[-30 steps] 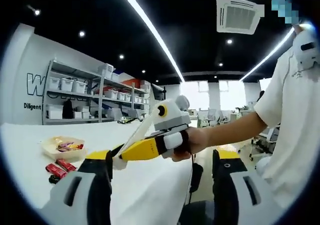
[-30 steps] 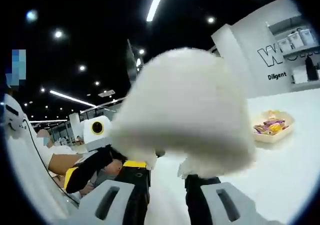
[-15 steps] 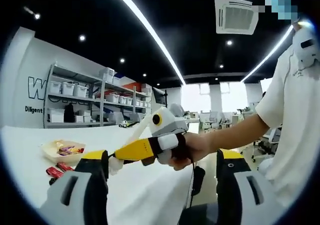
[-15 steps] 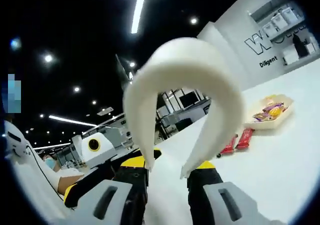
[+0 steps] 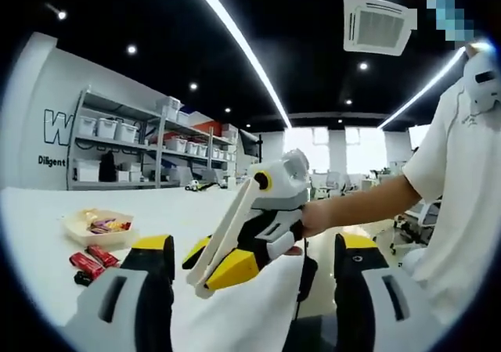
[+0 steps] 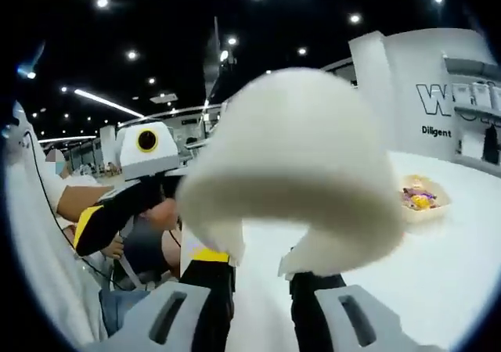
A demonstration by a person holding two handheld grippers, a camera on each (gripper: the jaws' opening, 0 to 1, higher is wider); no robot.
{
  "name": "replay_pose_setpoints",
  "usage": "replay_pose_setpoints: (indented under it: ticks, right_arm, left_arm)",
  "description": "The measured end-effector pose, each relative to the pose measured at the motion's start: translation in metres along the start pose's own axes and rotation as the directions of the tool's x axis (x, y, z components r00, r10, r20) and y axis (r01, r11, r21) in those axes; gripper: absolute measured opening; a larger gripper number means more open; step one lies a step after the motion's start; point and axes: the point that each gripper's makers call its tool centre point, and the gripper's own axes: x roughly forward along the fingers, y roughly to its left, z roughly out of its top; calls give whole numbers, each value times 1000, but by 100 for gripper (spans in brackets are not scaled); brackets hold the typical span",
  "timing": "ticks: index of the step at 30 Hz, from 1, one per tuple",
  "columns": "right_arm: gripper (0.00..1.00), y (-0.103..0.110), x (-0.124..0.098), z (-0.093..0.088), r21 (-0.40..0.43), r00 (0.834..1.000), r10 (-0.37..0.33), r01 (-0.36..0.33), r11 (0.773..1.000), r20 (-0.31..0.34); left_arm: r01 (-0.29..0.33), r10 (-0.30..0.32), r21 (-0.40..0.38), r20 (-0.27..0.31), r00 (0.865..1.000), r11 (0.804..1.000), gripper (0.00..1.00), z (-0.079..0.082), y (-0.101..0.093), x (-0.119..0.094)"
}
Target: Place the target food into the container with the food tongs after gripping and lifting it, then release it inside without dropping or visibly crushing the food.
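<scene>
The white food tongs [image 6: 293,168] stand clamped in the right claw [image 6: 262,278], whose jaws are narrow and pressed against the tongs' two arms; the tongs' looped end fills the middle of the right gripper view, close and blurred. In the left gripper view the same tongs [image 5: 227,231] slant down toward the white tabletop [image 5: 47,235], carried by the right claw [image 5: 235,264] in a person's hand [image 5: 309,217], tips near the tabletop surface. The target food lies far off: wrapped snacks in a shallow beige container [image 5: 98,227] on the tabletop, with red packets [image 5: 92,260] lying just beside it, outside it. That container [image 6: 423,199] also shows at the right of the right gripper view, well apart from the tongs. The left claw [image 5: 250,278] has its jaws set wide with nothing between them; the left claw [image 6: 141,203] shows too in the right gripper view. Shelves with bins [image 5: 133,149] stand along the wall behind.
</scene>
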Motion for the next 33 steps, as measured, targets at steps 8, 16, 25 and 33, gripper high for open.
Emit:
replay_pose_setpoints:
  ticks: [8,16,25,33]
  right_arm:
    - [22,9,-3,-1,-68,1000,22,-22,997,-6]
    - [21,23,-5,-2,-116,996,89,-90,989,-14]
    - [22,33,-5,-3,-136,991,129,-134,982,-41]
    - [21,41,-4,-6,-148,984,164,-173,974,-69]
  left_arm:
    - [-3,4,-29,6,1000,1000,77,4,11,4]
    - [76,-76,-16,-44,996,997,55,8,11,21]
    - [176,-177,-14,-106,978,984,36,4,-2,37]
    - [245,-255,-74,-193,948,967,26,-8,-12,45]
